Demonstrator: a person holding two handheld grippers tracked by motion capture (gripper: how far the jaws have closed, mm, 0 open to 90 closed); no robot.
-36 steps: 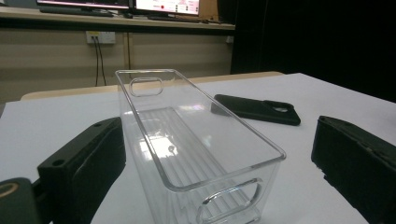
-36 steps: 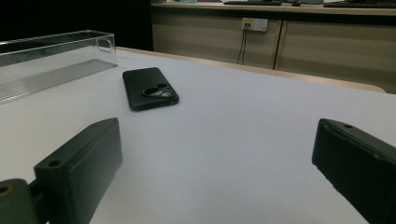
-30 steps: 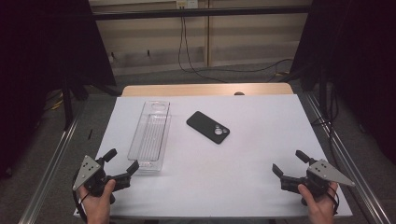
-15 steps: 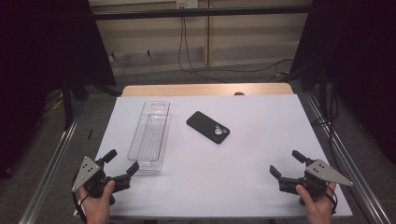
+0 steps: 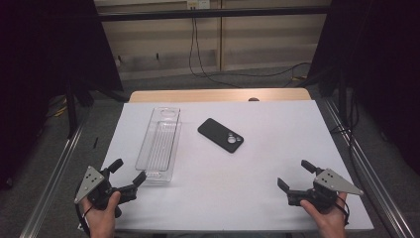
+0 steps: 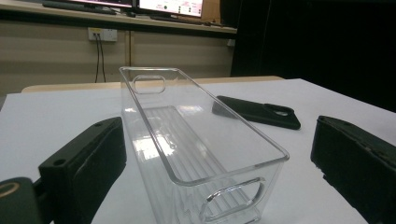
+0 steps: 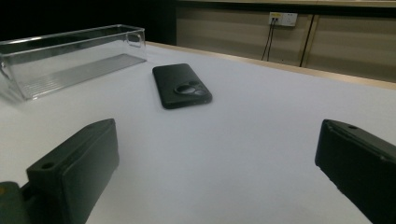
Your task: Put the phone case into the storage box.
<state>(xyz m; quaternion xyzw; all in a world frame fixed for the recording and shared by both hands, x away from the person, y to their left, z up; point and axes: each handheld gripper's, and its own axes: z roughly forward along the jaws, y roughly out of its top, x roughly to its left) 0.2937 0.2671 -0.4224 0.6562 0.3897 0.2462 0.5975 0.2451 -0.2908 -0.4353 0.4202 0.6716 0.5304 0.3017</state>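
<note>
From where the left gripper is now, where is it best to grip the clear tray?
Probably the near end wall of the clear tray, by its handle cutout. It faces the open left gripper, and the thin upright wall should fit between the jaws, coming straight forward and over the rim.

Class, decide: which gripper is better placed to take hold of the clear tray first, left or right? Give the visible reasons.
Left, probably. The left gripper is open right at the near end of the clear tray, which sits between its jaws in the left gripper view. The right gripper, also open, is far across the table.
</note>
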